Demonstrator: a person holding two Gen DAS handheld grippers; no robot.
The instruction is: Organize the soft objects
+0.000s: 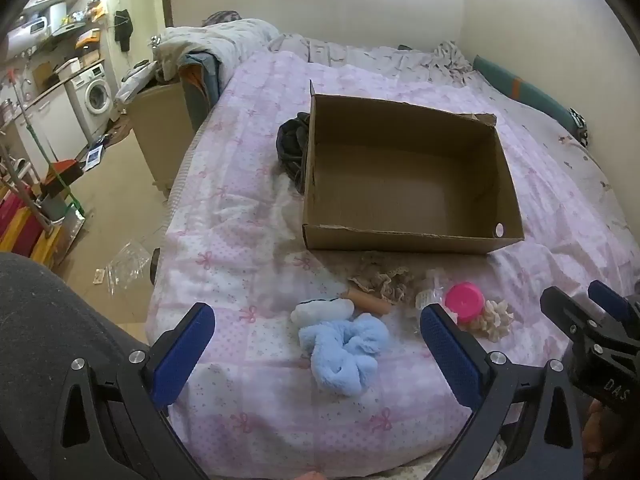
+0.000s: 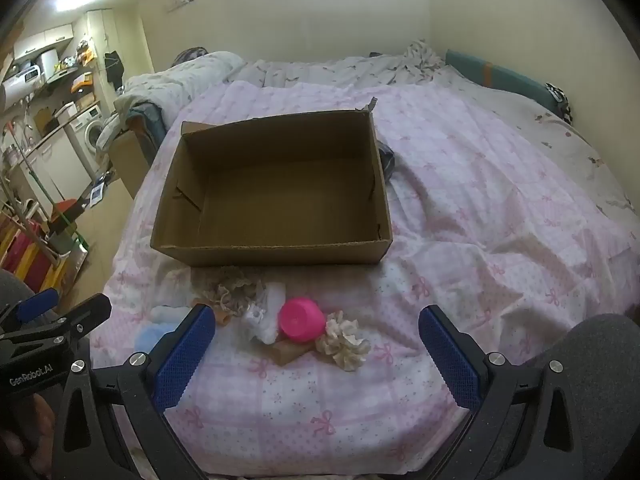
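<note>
An open, empty cardboard box [image 1: 408, 184] [image 2: 272, 196] stands on the pink bedspread. In front of it lies a row of small things: a fluffy light-blue scrunchie [image 1: 344, 350] [image 2: 150, 336], a white fuzzy piece [image 1: 320, 309], a beige lace scrunchie [image 1: 384, 282] [image 2: 234, 290], a cream scrunchie [image 1: 494, 318] [image 2: 344, 344], a pink plastic cup [image 1: 465, 302] [image 2: 301, 318] and a brown tube [image 1: 370, 302]. My left gripper [image 1: 318, 354] is open just over the blue scrunchie. My right gripper [image 2: 318, 354] is open and empty, short of the cup and cream scrunchie.
A dark bundle [image 1: 292, 146] lies against the box's far left side. A clear wrapped item [image 2: 266, 314] and a brown block [image 2: 290, 350] lie by the cup. The bed's left edge drops to the floor [image 1: 116, 208]. Rumpled bedding [image 1: 224, 40] lies at the back.
</note>
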